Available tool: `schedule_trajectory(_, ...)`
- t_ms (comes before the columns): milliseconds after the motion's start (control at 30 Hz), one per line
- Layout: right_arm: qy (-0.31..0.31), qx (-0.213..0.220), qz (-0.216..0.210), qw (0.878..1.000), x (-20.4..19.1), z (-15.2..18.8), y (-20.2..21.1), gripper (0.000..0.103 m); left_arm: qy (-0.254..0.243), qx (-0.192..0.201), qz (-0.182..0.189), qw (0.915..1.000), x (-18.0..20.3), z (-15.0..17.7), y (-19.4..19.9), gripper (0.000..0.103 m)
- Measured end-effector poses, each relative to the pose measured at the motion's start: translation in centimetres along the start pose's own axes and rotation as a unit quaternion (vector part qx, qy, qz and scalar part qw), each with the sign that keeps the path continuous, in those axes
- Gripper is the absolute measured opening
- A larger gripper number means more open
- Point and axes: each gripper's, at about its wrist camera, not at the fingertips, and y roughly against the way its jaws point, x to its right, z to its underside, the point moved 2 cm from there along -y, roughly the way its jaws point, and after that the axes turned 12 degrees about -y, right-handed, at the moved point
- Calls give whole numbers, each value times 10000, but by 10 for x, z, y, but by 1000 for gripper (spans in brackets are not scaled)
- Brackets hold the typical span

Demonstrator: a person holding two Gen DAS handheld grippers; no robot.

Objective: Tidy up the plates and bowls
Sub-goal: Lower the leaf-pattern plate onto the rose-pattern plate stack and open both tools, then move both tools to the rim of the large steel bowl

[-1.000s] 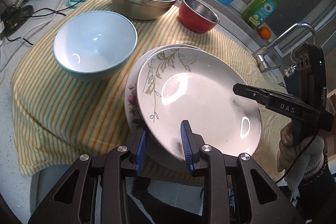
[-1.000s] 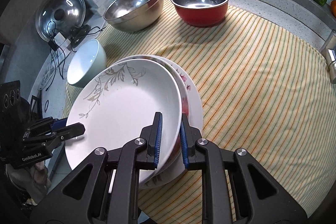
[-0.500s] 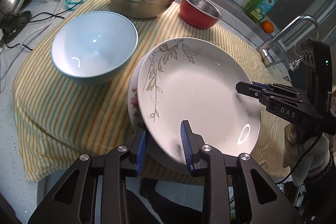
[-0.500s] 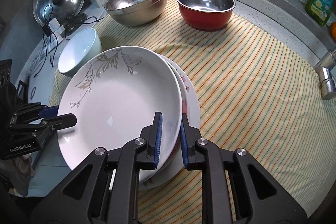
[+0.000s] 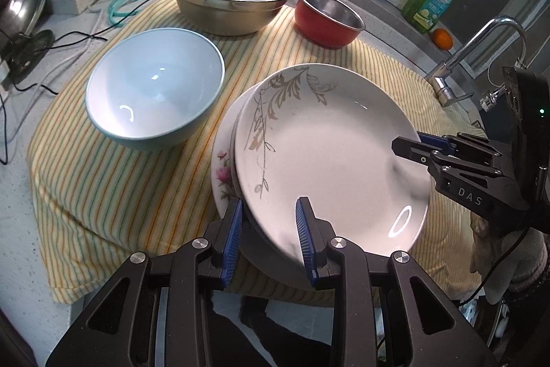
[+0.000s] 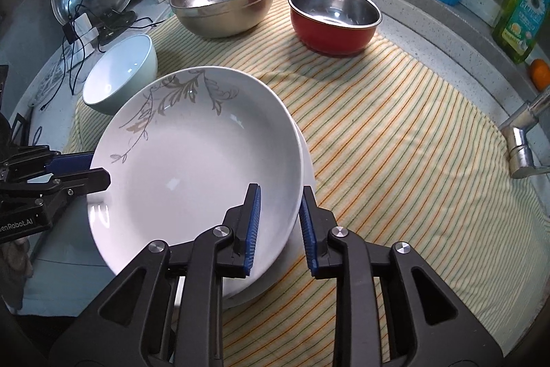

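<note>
Striped cloth [image 6: 395, 133] covers the surface. Leaf plate [image 5: 330, 157] sits tilted atop the rose plate [image 5: 221, 174], near edge of cloth, its near rim overhanging. Left hand-held gripper [image 5: 270, 231] straddles the leaf plate's near-left rim, blue pads on either side; it looks clamped on the rim, though contact at the left pad is hard to confirm. Right hand-held gripper [image 6: 280, 224] straddles the plate's near-right rim; its jaws have just been opening, and a clear gap shows between the right pad and the rim, so the plate lies between them unpressed. Blue bowl [image 5: 154, 92] stands left of the plates, just beside them. Steel bowl [image 5: 232, 2] sits at the far edge of the cloth, red bowl [image 5: 328, 18] to its right. Tap [image 5: 477, 57] at far right; soap bottle [image 5: 435, 0] and an orange [image 5: 441, 38] on the ledge beyond.
</note>
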Motion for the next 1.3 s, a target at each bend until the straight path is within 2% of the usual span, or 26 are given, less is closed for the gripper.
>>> schedule_trajectory(67, 17, 25, 3, 10000, -1, 1, 1, 25, 15, 12, -8, 10000, 0, 0, 0, 28)
schedule_trajectory(200, 56, 4, -138, 9999, -7, 4, 4, 40, 88, 22, 51, 9999, -1, 1, 2, 31)
schedule_trajectory(333, 49, 42, -107, 9999, -6, 5, 8, 42, 135, 36, 81, 9999, -2, 2, 5, 32)
schedule_trajectory(467, -79, 215, -151, 9996, -3, 1, 19, 70, 217, 120, 88, 9997, -4, 5, 15, 32)
schedule_trajectory(700, -422, 359, -436, 9975, 6, -4, 40, 71, 558, 441, 70, 9974, -25, 5, 43, 41)
schedule_trajectory(800, -644, 411, -621, 9951, 10, -5, 48, 71, 697, 594, 10, 9958, -39, 1, 54, 41)
schedule_trajectory(833, -727, 422, -699, 9940, 11, -6, 50, 72, 739, 642, -4, 9952, -45, -2, 58, 41)
schedule_trajectory(867, -821, 463, -757, 9927, 12, -7, 52, 80, 757, 677, -11, 9948, -50, -4, 60, 41)
schedule_trajectory(900, -922, 549, -791, 9911, 13, -9, 55, 86, 759, 706, -23, 9946, -55, -7, 62, 41)
schedule_trajectory(933, -1016, 661, -823, 9892, 14, -9, 59, 87, 741, 730, -35, 9946, -60, -12, 64, 41)
schedule_trajectory(1133, -1580, 1251, -822, 9760, 13, -21, 76, 90, 562, 840, 126, 9948, -92, -41, 65, 41)
schedule_trajectory(1200, -1717, 1276, -906, 9726, 9, -25, 77, 97, 439, 805, 199, 9956, -100, -51, 62, 41)
schedule_trajectory(1300, -1805, 1277, -814, 9718, -2, -33, 76, 97, 285, 771, 291, 9962, -111, -64, 58, 41)
